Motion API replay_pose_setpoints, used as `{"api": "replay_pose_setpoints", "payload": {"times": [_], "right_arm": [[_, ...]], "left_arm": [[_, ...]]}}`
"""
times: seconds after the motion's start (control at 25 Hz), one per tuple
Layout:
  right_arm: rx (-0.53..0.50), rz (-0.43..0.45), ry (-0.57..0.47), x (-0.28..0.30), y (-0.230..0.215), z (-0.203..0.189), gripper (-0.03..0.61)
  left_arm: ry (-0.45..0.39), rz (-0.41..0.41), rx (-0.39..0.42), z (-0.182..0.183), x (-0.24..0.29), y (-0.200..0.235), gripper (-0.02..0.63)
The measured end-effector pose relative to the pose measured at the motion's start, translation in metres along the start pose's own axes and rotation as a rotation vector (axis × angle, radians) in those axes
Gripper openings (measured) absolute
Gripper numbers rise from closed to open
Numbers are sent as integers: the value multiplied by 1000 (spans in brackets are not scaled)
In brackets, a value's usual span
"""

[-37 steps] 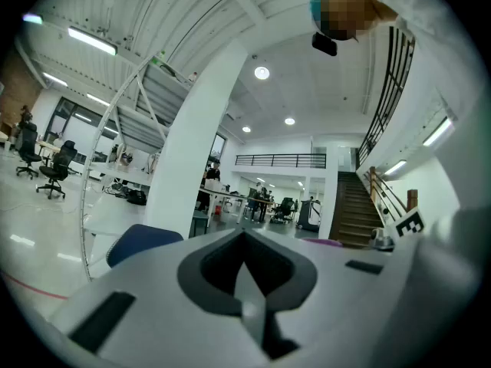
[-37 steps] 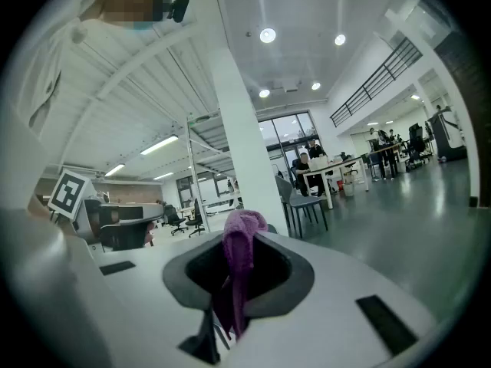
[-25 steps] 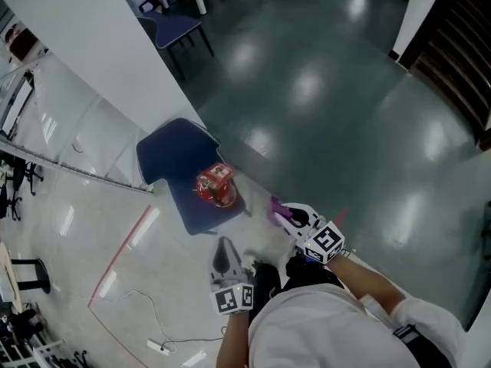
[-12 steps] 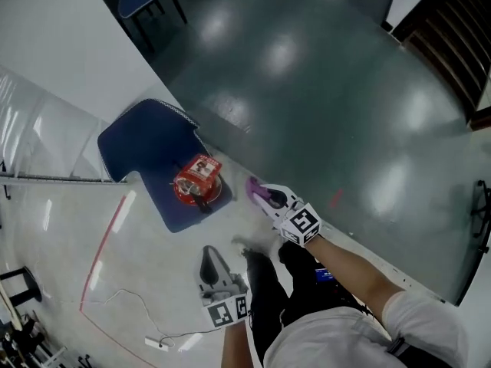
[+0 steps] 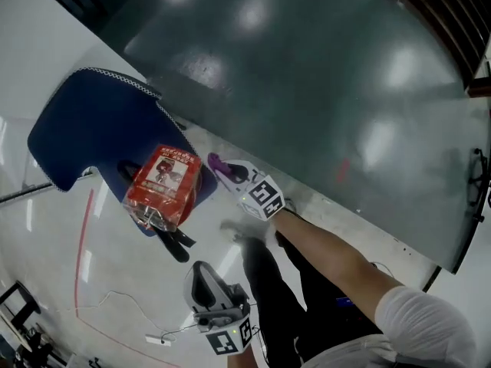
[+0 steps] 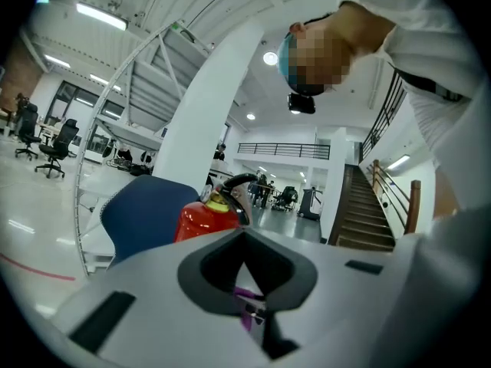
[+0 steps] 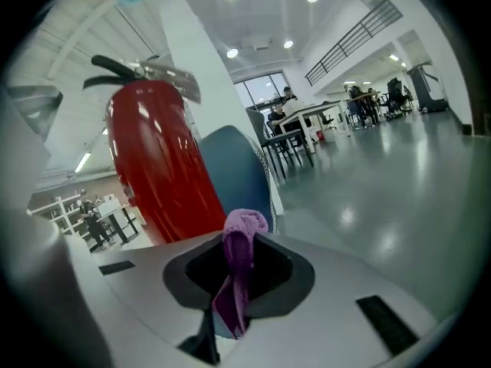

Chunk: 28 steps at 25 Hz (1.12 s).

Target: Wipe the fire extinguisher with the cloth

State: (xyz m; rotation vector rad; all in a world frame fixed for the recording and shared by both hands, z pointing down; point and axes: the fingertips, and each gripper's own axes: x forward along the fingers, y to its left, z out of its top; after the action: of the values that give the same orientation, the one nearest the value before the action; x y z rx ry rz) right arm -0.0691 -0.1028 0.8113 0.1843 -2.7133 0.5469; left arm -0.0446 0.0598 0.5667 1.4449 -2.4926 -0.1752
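A red fire extinguisher (image 5: 163,186) with a black handle and hose stands on the seat of a blue chair (image 5: 88,125). My right gripper (image 5: 217,164) is shut on a purple cloth (image 5: 215,162), just right of the extinguisher's top and slightly apart from it. In the right gripper view the cloth (image 7: 242,236) sticks up between the jaws, with the red cylinder (image 7: 157,171) close ahead on the left. My left gripper (image 5: 199,276) hangs lower, near my legs, jaws together and empty. Its own view shows the extinguisher (image 6: 202,218) beyond the closed tips.
The chair's blue back (image 7: 234,167) rises behind the extinguisher. A white pillar (image 6: 203,113) stands by it. A white cable and power strip (image 5: 157,341) and a red floor line (image 5: 80,251) lie to the left. Dark glossy floor (image 5: 322,60) spreads beyond; stairs (image 6: 368,221) rise at right.
The head view has closed in on the chair and extinguisher. My right gripper with the cloth has come nearer the extinguisher's top. The left gripper has sunk lower in view.
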Motion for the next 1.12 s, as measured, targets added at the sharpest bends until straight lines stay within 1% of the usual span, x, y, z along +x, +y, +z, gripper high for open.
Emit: {"api": "replay_pose_setpoints", "payload": {"times": [0.12,0.24,0.36,0.52,0.76,0.88,1.12], "right_arm": [[10,8,26,31,-12,-33,56],[39,25,44,48,-15,-56,56],[66,61,55,58,-7,-67,57],[87,105,61,69,0,-70,56],[148,167,13,58,8,-50,56],[164,187,-19,49,15,-32,55],[190,228,-87,19,34,10,56]], "left_arm": [[0,-5,-21,-21,-2,8,6],[17,-18,-52,-37,-8,12,6],[29,-42,-73,-43,-10,11,5],[37,-37,-80,-46,-11,11,6],[11,-56,-85,-34,-14,4,6],[-3,-53,-88,-27,-18,2,5],[-23,-39,-61,-3,-35,-5,6]]}}
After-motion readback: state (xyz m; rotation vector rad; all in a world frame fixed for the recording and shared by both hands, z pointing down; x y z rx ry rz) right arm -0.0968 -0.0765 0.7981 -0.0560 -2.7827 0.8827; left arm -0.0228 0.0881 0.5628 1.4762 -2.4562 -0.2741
